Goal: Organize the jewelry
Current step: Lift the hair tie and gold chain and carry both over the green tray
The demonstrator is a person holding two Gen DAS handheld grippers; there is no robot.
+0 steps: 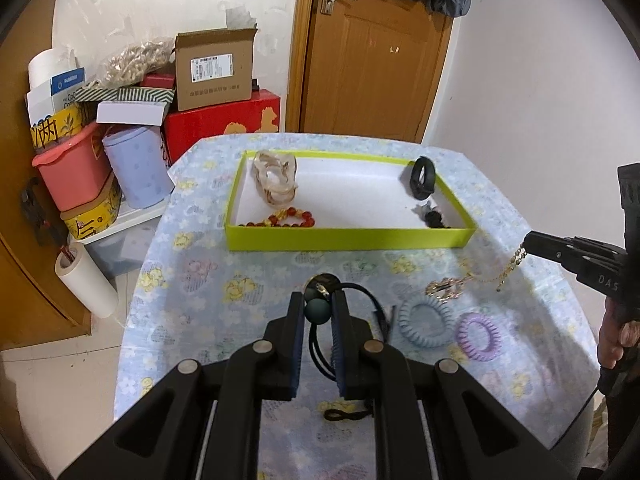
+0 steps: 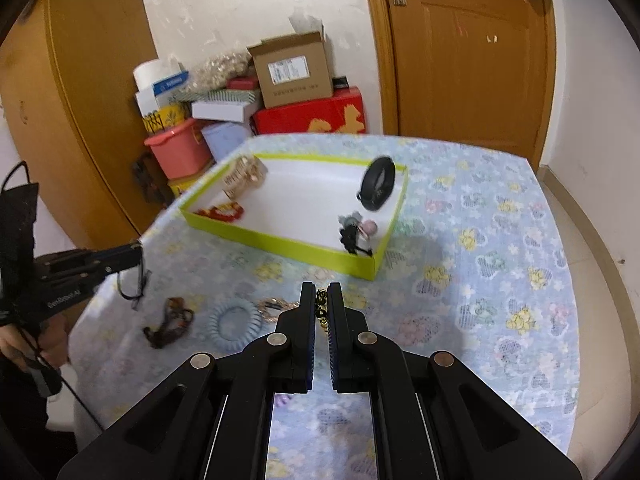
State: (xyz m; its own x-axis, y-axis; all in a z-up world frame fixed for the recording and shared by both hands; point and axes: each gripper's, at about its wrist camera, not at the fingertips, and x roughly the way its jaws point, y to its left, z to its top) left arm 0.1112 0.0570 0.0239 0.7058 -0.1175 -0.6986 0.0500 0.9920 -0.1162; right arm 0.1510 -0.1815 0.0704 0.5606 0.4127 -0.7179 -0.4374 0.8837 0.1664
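Observation:
A yellow-green tray (image 1: 348, 239) (image 2: 280, 242) stands on the flowered table and holds a pale bracelet (image 1: 276, 176), red-amber beads (image 1: 282, 218), a black band (image 1: 423, 178) (image 2: 378, 182) and a small dark charm (image 1: 432, 216). My left gripper (image 1: 318, 300) is shut on a black cord hair tie with a dark green ball (image 1: 317, 310), just above the table in front of the tray. My right gripper (image 2: 321, 292) (image 1: 532, 242) is shut on a gold chain (image 1: 514, 262) (image 2: 322, 310), whose ornate end (image 1: 446, 288) lies on the table.
A light blue coil hair tie (image 1: 426, 322) (image 2: 236, 322), a purple coil tie (image 1: 480, 336) and a brown hair tie (image 2: 170, 322) lie on the cloth. Boxes, tubs and a paper roll (image 1: 86, 280) crowd the floor left of the table. A wooden door (image 1: 372, 52) is behind.

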